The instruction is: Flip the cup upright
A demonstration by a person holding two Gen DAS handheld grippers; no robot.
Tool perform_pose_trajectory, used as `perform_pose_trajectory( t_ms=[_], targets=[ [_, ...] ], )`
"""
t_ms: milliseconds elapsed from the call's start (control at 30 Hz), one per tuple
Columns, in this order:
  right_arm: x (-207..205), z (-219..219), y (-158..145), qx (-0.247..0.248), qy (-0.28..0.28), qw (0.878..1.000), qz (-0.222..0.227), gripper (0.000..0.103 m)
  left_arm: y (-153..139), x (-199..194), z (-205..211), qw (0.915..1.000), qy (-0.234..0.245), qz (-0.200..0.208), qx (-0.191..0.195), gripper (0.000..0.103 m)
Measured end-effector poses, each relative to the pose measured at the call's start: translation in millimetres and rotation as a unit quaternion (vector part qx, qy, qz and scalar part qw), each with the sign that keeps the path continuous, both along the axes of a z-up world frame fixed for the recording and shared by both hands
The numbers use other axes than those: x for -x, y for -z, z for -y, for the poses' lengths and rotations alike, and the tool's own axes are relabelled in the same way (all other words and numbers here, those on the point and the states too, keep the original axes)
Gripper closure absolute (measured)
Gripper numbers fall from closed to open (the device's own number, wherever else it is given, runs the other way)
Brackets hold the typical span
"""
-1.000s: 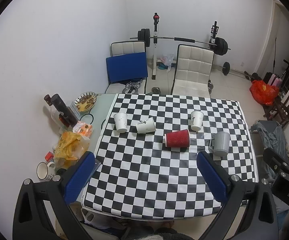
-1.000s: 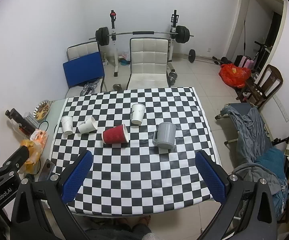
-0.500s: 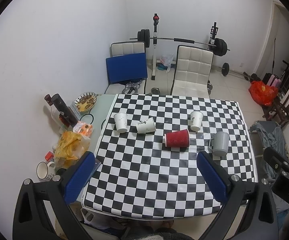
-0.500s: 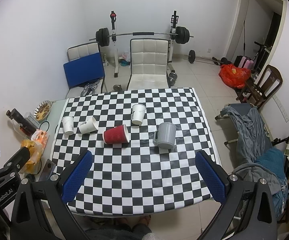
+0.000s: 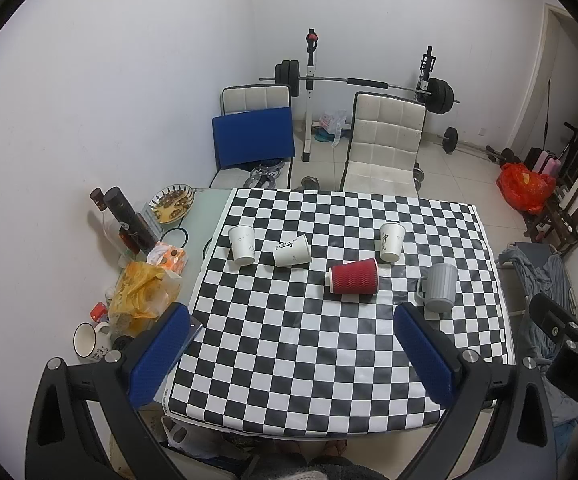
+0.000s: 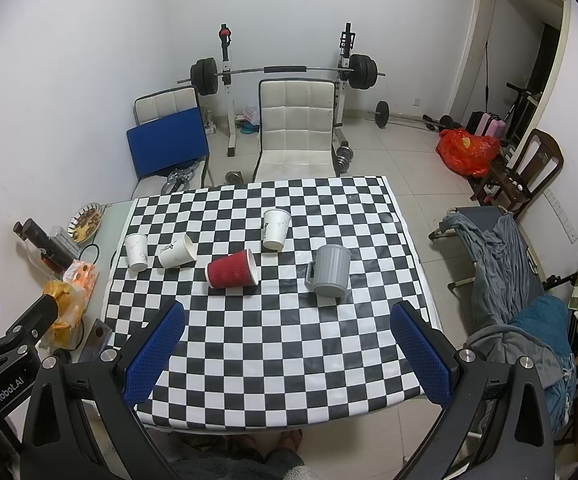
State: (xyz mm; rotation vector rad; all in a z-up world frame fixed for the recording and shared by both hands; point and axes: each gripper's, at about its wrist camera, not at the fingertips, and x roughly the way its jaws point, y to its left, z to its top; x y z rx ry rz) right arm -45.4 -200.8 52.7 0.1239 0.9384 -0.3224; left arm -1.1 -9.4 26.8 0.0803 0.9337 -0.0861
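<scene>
A red ribbed paper cup [image 5: 354,276] lies on its side mid-table; it also shows in the right wrist view [image 6: 233,269]. A white paper cup [image 5: 292,256] lies on its side to its left, seen too in the right wrist view [image 6: 177,256]. Two white cups stand upright, one at the left [image 5: 242,245] and one at the right [image 5: 391,241]. A grey mug [image 5: 439,287] stands upright. My left gripper [image 5: 289,356] is open and empty, high above the table's near edge. My right gripper [image 6: 287,354] is open and empty, likewise high and apart from the cups.
The checkered table [image 5: 329,360] has clutter off its left side: bottles [image 5: 125,216], a yellow bag [image 5: 141,292], a mug [image 5: 87,338], a snack plate [image 5: 171,203]. Chairs [image 5: 381,140] and a barbell rack [image 5: 365,84] stand behind. A cot with clothes [image 6: 509,272] stands right.
Both views have barely shifted; the cups have not moved and both grippers stay open.
</scene>
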Motion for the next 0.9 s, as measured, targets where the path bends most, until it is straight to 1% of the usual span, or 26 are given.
perform_pose_trajectory(
  t_ms=[233,367,433,533,633,667,767,800,833,867,900],
  targets=[
    [1,0,2,0.0,0.0,1.0,-0.001,0.0,-1,0,1,1.0,0.0,0.0,0.0,0.0],
    [-1,-6,-9,-0.002,0.003,1.0,0.0,0.0,0,0,0,1.0,0.0,0.0,0.001,0.0],
    [1,-4,-6,-0.003,0.002,1.0,0.0,0.0,-2,0,2,1.0,0.0,0.0,0.001,0.0],
    [-3,-11,-12,-0.009,0.01,1.0,-0.003,0.0,-2,-2,4,1.0,0.002,0.0,0.0,0.0],
    [-11,-11,-8,-0.015,0.029,0.999,-0.006,0.0,2,-5,7,0.9999,0.006,0.002,-0.013,0.0],
    [-12,-10,-5,-0.019,0.035,0.999,-0.009,0.0,9,-7,8,0.9997,0.008,0.003,-0.021,0.0],
    [-20,1,15,-0.022,0.057,0.998,-0.02,0.0,34,-20,15,0.9982,0.02,-0.002,-0.056,0.0],
    [-16,14,43,-0.018,0.069,0.997,-0.028,0.0,45,-26,17,0.9973,0.025,-0.007,-0.068,0.0],
    [-17,20,55,-0.017,0.079,0.996,-0.034,0.0,54,-32,22,0.9963,0.031,-0.014,-0.079,0.0],
    [-20,27,66,-0.015,0.09,0.995,-0.042,0.0,72,-40,16,0.9953,0.037,-0.023,-0.087,0.0],
    [-24,34,80,-0.014,0.1,0.993,-0.053,0.0,84,-47,18,0.9942,0.043,-0.029,-0.094,0.0]
  ],
)
